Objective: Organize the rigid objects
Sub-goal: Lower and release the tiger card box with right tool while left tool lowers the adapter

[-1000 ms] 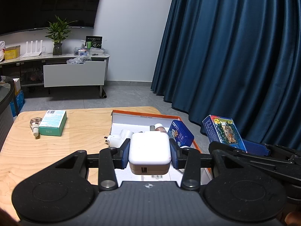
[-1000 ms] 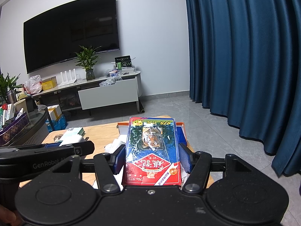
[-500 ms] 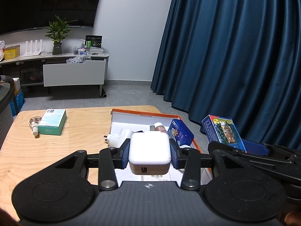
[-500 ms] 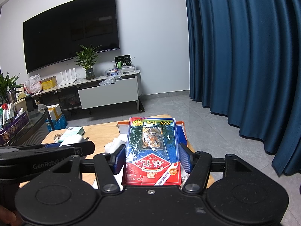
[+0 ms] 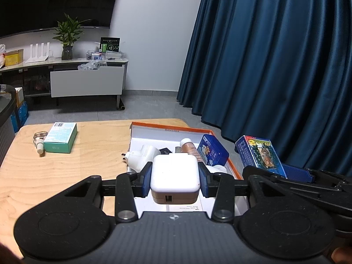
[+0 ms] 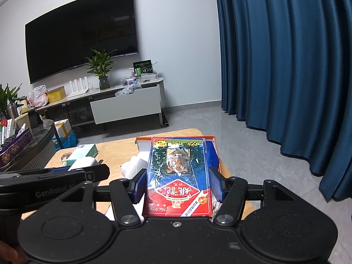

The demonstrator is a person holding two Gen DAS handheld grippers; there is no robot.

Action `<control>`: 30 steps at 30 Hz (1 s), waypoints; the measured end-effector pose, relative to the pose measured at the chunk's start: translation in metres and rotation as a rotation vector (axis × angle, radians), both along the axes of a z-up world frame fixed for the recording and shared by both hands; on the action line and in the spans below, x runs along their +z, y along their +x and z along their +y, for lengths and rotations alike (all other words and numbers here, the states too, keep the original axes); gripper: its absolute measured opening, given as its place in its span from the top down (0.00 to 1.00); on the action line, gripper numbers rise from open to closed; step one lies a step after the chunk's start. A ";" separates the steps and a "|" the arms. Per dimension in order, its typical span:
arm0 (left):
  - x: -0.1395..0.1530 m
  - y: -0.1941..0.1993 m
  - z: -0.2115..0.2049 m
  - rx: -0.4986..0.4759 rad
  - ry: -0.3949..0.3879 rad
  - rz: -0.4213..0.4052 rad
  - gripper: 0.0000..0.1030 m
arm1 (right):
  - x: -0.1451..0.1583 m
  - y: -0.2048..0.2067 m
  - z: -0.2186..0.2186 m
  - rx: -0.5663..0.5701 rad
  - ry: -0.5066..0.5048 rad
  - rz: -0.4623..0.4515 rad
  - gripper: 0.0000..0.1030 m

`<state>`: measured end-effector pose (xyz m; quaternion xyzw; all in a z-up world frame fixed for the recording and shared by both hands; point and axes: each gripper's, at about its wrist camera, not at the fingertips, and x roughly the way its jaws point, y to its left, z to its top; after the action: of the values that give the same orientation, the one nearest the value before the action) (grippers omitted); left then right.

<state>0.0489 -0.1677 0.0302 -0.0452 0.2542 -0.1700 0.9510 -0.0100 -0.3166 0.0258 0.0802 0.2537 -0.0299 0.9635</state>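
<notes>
My left gripper (image 5: 175,179) is shut on a white square charger (image 5: 175,176), held above the near part of an orange-rimmed white box (image 5: 173,129). Inside the box lie a white plug adapter (image 5: 140,157), a small copper bottle (image 5: 191,148) and a blue tin (image 5: 212,151). My right gripper (image 6: 178,183) is shut on a red and blue card box with a tiger picture (image 6: 178,176), held over the box's right side; the same card box (image 5: 260,154) shows at the right of the left wrist view.
On the wooden table (image 5: 66,171) a teal carton (image 5: 60,140) and a small clear bottle (image 5: 39,139) lie at the far left. Blue curtains (image 5: 275,66) hang to the right. A TV stand (image 6: 125,103) stands by the far wall.
</notes>
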 end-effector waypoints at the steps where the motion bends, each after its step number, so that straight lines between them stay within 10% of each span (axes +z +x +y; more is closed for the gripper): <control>1: -0.001 0.001 0.001 0.001 0.000 0.004 0.59 | -0.001 0.001 0.000 0.000 0.001 0.004 0.32; 30: -0.039 0.020 0.002 -0.010 0.007 0.122 0.59 | -0.055 0.030 -0.006 -0.008 0.039 0.167 0.32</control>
<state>0.0693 -0.1652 -0.0086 -0.0509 0.3124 -0.1709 0.9330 0.0203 -0.3230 -0.0288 0.0973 0.3334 -0.0353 0.9371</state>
